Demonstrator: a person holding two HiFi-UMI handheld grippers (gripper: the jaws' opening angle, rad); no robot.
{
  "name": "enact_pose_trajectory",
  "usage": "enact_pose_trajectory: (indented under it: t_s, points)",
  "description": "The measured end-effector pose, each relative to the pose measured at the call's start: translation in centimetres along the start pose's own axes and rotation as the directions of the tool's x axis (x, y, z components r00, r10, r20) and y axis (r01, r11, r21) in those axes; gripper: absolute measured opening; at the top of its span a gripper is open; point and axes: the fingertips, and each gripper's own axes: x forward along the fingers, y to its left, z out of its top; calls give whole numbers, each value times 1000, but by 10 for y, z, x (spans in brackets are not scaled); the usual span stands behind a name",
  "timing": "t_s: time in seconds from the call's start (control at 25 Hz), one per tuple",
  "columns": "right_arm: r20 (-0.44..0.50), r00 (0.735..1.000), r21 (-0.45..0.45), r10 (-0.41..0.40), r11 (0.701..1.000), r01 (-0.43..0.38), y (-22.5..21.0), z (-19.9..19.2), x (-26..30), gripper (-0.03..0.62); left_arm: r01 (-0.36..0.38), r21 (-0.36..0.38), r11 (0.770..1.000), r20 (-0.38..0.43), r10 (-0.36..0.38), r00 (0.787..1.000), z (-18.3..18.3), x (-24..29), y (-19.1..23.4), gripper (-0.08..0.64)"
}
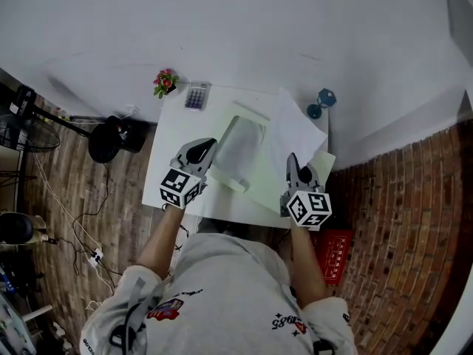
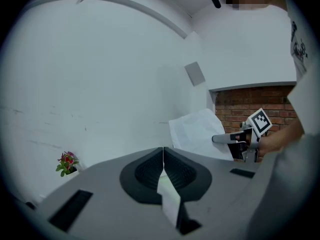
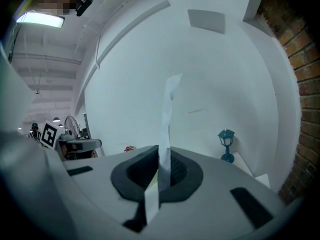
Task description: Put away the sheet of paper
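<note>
Gripping the sheet of paper (image 1: 299,128) with closed jaws, the right claw (image 1: 294,163) holds it raised just ahead, while the left claw (image 1: 205,148) pinches the folder (image 1: 240,152) by its edge, so slipping the sheet inside seems yet to do.

My head camera looks almost straight down from high up on the white table (image 1: 176,128), while the cameras on my left gripper (image 1: 207,148) and right gripper (image 1: 293,163) sit close behind the jaws, face the white wall (image 2: 100,74), and both see the flower pot (image 2: 66,163).
</note>
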Motion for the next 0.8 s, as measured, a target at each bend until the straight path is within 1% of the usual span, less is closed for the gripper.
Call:
enact_pose_trajectory:
  t_s: [0.12,0.36,0.44,0.56,0.64,0.8]
  points:
    - [-23,1000,12,4,1000,-3,6,-9,10,-2,4,-5,1000,0,-4,1000,-1,0,12,23]
    - [-97,994,31,46,999,-43,31,-40,31,-2,-10,-24,1000,-7,10,1000,-8,-9,36,23]
    - [-114,992,51,60,997,-55,39,-49,38,-2,-16,-33,999,-10,16,1000,-10,-12,45,23]
    - [-145,986,118,88,990,-71,46,-64,47,-2,-28,-48,998,-15,27,1000,-15,-16,54,23]
    - [-166,981,176,96,982,-66,45,-77,51,-2,-31,-55,998,-22,30,999,-19,-19,56,23]
    - [-229,970,280,75,960,-8,28,-111,56,-2,-34,-62,998,-35,32,999,-26,-22,59,23]
